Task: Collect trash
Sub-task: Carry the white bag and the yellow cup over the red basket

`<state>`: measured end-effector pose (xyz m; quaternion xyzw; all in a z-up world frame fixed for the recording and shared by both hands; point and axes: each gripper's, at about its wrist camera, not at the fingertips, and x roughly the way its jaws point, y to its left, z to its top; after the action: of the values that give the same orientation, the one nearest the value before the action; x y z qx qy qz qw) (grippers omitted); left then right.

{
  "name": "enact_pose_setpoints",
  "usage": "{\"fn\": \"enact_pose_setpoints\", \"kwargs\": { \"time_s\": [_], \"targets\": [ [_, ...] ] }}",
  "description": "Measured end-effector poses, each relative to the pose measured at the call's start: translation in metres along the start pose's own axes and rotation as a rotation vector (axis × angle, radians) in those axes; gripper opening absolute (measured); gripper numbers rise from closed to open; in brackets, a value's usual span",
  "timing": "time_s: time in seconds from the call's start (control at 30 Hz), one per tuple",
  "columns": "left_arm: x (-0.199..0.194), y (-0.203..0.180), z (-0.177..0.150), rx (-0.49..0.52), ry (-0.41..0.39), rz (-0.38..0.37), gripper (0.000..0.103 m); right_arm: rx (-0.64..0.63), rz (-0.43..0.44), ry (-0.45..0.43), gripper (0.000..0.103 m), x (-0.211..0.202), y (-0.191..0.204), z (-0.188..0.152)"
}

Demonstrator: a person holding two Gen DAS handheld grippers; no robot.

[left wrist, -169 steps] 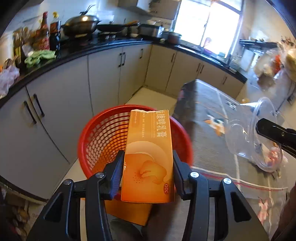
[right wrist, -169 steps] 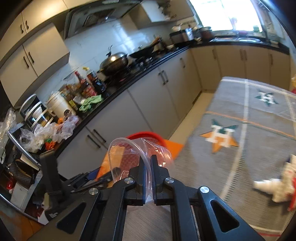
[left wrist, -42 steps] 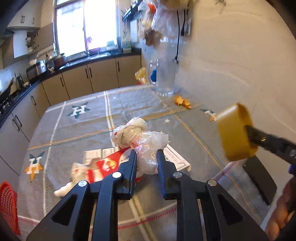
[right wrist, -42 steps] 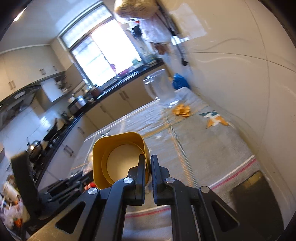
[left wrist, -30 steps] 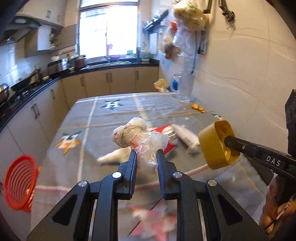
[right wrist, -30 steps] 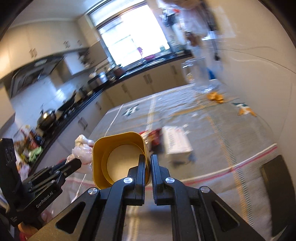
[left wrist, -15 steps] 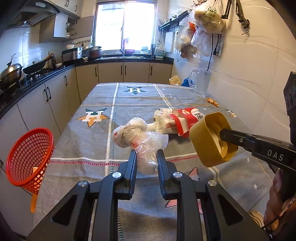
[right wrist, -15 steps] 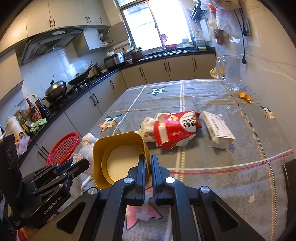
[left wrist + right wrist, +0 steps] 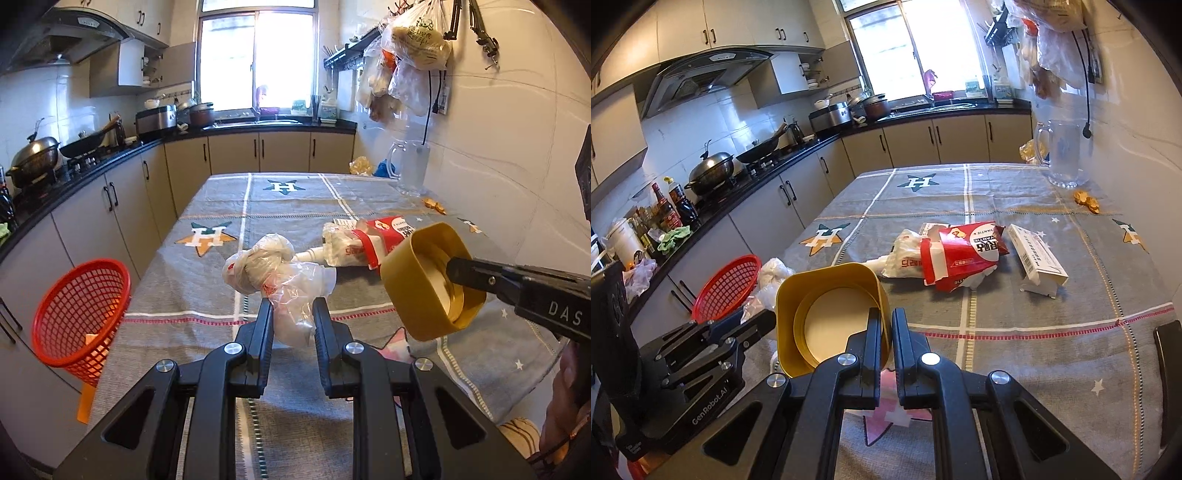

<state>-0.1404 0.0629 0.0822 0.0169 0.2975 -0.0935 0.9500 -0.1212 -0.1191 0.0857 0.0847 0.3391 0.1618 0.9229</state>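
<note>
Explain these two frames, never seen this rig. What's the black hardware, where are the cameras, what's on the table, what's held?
No robot: a person carries a two-finger gripper in each hand, each with a fisheye camera looking along its fingers. In the left view, the left gripper is shut on a knotted plastic bag. In the right view, the right gripper is shut on the rim of a yellow tub. On the table lie a red snack bag, a white box and a jug. A red basket stands beside the table.

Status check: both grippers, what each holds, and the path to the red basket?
Left gripper shut on knotted plastic bag. Right gripper shut on yellow tub rim. Red basket off table's left edge, nothing between.
</note>
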Motion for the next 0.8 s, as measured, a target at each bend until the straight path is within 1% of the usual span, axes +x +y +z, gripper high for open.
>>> {"fn": "enact_pose_setpoints", "kwargs": {
  "time_s": [0.17, 0.4, 0.8],
  "targets": [
    [0.004, 0.006, 0.001, -0.010, -0.005, 0.035, 0.020, -0.001, 0.012, 0.007, 0.007, 0.007, -0.001, 0.002],
    [0.021, 0.012, 0.001, -0.004, 0.009, 0.092, 0.020, 0.001, 0.026, 0.027, 0.007, 0.029, -0.003, 0.007],
    [0.039, 0.032, 0.000, -0.040, 0.031, 0.118, 0.020, -0.009, 0.030, 0.061, 0.007, 0.056, 0.004, 0.014]
  ]
}}
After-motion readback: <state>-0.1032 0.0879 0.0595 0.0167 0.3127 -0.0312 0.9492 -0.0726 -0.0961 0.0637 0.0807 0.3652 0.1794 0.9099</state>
